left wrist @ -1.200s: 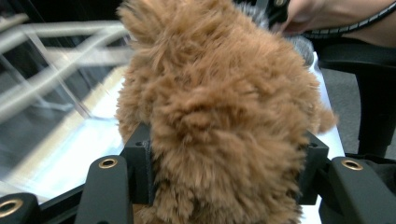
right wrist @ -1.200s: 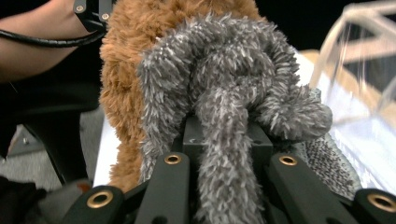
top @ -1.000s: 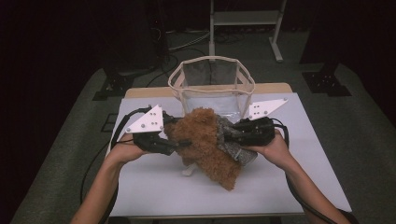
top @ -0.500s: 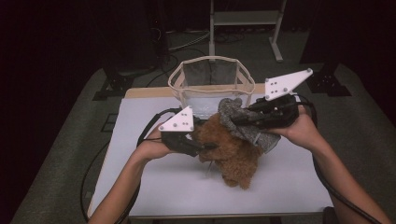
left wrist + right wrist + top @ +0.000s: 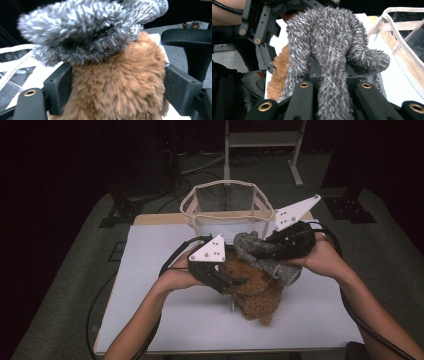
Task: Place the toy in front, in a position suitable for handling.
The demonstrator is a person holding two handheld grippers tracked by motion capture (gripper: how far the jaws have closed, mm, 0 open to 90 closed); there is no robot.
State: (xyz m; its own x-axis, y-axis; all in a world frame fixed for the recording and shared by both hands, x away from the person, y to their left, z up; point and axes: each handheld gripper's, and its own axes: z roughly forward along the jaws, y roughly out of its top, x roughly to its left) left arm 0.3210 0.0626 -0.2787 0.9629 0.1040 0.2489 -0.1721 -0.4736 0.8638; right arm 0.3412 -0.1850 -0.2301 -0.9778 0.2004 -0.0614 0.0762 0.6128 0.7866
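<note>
The brown plush toy (image 5: 255,287) lies on the table (image 5: 150,270), sitting between the spread jaws of the left gripper (image 5: 227,281), which have just been opening. Above it, the right gripper (image 5: 260,251) pinches the grey fuzzy garment (image 5: 250,245). Peel upward steadily; the left should re-clamp the toy.

Left gripper (image 5: 235,281) jaws just opening.

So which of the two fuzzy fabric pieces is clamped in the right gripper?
The grey fuzzy sock-like piece, pinched in the right gripper; the brown curly plush piece sits between the left gripper's just-opened jaws.
</note>
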